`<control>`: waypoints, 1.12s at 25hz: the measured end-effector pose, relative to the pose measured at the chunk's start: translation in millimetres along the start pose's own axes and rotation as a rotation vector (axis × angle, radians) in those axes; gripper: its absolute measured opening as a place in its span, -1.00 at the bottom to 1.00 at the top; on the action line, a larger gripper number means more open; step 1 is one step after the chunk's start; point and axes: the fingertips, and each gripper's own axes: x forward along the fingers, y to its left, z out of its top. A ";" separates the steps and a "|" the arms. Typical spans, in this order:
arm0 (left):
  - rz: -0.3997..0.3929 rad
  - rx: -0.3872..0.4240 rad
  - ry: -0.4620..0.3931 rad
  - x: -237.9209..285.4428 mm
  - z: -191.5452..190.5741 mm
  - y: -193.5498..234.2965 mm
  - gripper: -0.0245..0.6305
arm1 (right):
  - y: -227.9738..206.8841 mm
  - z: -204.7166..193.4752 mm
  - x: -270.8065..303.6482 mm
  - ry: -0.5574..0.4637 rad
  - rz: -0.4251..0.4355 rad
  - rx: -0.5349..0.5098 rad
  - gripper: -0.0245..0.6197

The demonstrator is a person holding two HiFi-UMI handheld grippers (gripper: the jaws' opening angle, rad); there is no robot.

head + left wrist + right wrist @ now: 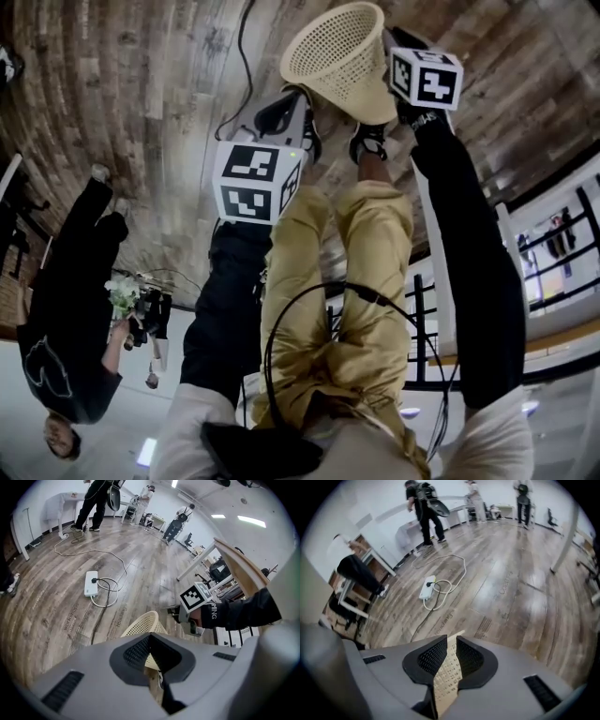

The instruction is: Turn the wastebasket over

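The wastebasket (342, 56) is a cream, perforated plastic basket, held tilted above the wood floor with its round rim facing away from me. My right gripper (392, 56) is shut on its side wall; in the right gripper view the perforated wall (447, 677) runs between the two pads of the right gripper (449, 653). My left gripper (291, 111) hangs to the left of the basket, apart from it. In the left gripper view the basket (140, 623) shows through the gap of the open left gripper (150, 644), with the right gripper (180, 616) at the basket's right side.
A white power strip (90, 583) with a looped cable lies on the wood floor (520, 588). My legs in khaki trousers (370, 244) and black shoes stand just behind the basket. A person in black (70, 309) stands at the left. Desks and other people are further off.
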 end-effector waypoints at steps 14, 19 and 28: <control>0.012 -0.005 0.010 -7.8 -16.4 10.6 -0.92 | 57.9 -29.6 30.0 0.205 0.044 0.380 -0.55; 0.005 0.006 0.000 -9.5 -11.2 8.1 -0.92 | 51.6 -16.5 12.9 0.167 0.014 0.379 -0.77; -0.018 0.049 0.003 -8.0 -1.7 -10.3 -0.92 | 46.4 35.5 -19.9 0.014 -0.095 -0.037 -0.77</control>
